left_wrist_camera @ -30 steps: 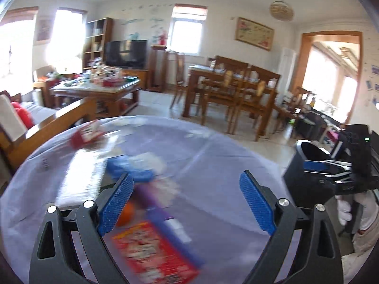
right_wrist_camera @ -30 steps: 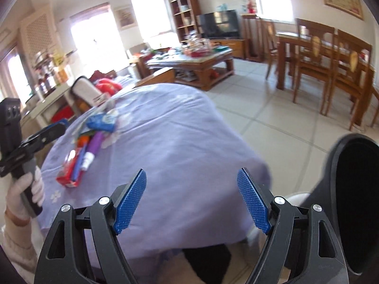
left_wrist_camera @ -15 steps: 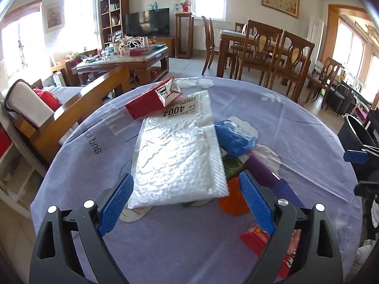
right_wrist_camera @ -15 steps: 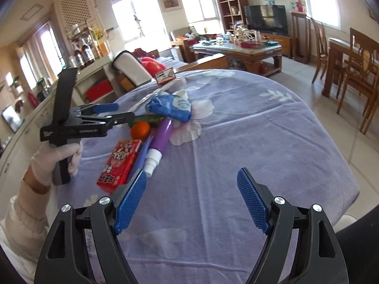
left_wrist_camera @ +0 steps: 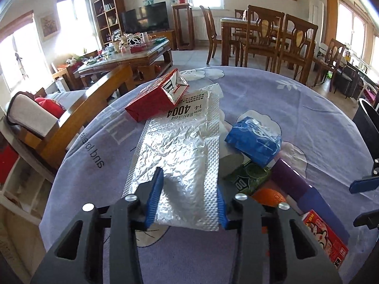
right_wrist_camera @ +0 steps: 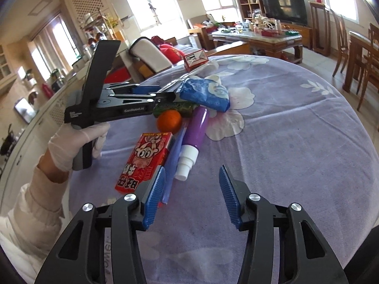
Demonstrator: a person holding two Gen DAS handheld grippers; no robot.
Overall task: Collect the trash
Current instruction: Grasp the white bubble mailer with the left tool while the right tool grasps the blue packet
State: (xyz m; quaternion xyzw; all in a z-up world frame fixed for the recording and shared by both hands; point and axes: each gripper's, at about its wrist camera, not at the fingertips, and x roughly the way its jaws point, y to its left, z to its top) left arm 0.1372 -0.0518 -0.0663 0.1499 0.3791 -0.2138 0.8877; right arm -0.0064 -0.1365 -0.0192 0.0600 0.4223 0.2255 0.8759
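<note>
Claw number one, our left claw (left_wrist_camera: 187, 201), has just been closing, and the near end of the silver bubble bag (left_wrist_camera: 175, 156) sits between its blue pads, which seem to pinch the bag's edges. Our right claw (right_wrist_camera: 191, 195) has also been closing, but it holds nothing and stays part open over the purple desk (right_wrist_camera: 296, 142). We are on the step of picking up the first piece of trash. Next we think we must lift the bag gently, because the red carton (left_wrist_camera: 156, 99) rests on its far end and could slide off. The bag lies flat, long way pointing away from us, with its label end far off. The black bin (left_wrist_camera: 366, 120) waits at the desk's right edge.
</note>
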